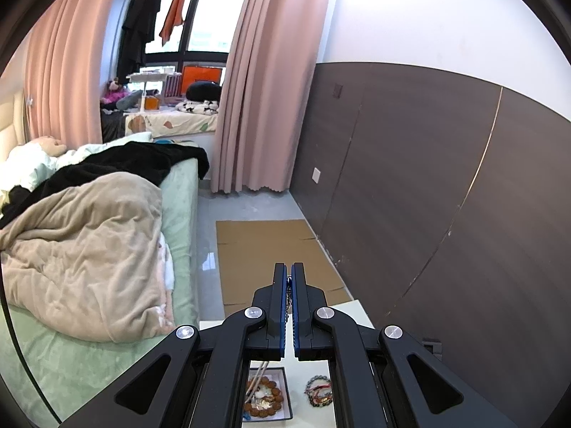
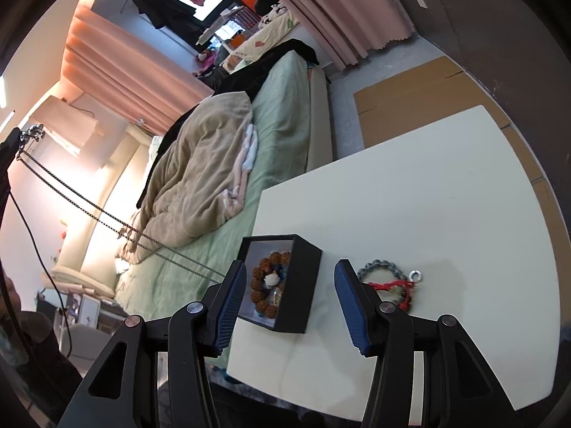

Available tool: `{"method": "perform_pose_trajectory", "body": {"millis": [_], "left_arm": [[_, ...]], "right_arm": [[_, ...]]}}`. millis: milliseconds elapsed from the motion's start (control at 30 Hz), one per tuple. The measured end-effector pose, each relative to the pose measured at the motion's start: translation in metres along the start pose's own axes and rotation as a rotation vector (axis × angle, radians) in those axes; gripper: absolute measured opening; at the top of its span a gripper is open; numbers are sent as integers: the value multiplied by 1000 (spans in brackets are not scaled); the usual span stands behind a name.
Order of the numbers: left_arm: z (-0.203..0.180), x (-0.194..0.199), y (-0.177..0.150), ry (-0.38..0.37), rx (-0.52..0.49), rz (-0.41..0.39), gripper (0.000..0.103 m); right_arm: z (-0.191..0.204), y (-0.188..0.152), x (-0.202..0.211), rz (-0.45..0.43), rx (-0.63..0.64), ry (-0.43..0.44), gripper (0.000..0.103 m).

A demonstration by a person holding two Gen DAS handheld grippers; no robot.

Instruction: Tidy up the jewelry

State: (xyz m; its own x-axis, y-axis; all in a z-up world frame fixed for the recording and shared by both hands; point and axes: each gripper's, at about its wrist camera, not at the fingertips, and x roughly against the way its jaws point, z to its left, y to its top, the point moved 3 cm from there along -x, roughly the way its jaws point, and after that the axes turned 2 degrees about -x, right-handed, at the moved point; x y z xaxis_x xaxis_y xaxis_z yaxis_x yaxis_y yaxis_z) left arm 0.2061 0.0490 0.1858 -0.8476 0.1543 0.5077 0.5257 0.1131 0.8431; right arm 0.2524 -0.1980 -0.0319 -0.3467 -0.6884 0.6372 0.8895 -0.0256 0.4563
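Note:
My left gripper [image 1: 289, 267] is shut on a thin silver chain necklace [image 1: 290, 292]. The chain hangs down from the pads towards the open black box [image 1: 287, 392] below. In the right wrist view the necklace [image 2: 89, 210] runs taut from a silver clasp [image 2: 32, 133] at the upper left down behind my right gripper's left finger, beside the box [image 2: 303, 274]. A brown bead bracelet [image 2: 258, 285] lies inside the box. My right gripper [image 2: 291, 265] stands open over the white table [image 2: 410, 196] with nothing between its pads. A grey bead bracelet with red string [image 2: 389, 280] lies right of the box.
A bed with a beige blanket [image 2: 200, 164] and green sheet runs along the table's left side. Flat cardboard [image 1: 267, 249] lies on the floor beyond the table. A dark panelled wall [image 1: 428, 178] stands to the right, with pink curtains [image 1: 264, 89] further back.

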Motion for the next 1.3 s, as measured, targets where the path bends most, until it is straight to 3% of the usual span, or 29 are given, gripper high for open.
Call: {"method": "perform_pose_trajectory", "body": {"millis": [300,1133,1300], "left_arm": [[-2,4,19,9,-25,-34,1],[11,-27,11,34,-30,4,2],[20,-44,-4,42,-19,38,2]], "right_arm": [[-5,1,-1,8,-10,-1,52],[-10,-3,-7,50,-22,-15,52],[-8,-4,-8,56,-17,-16,52]]}}
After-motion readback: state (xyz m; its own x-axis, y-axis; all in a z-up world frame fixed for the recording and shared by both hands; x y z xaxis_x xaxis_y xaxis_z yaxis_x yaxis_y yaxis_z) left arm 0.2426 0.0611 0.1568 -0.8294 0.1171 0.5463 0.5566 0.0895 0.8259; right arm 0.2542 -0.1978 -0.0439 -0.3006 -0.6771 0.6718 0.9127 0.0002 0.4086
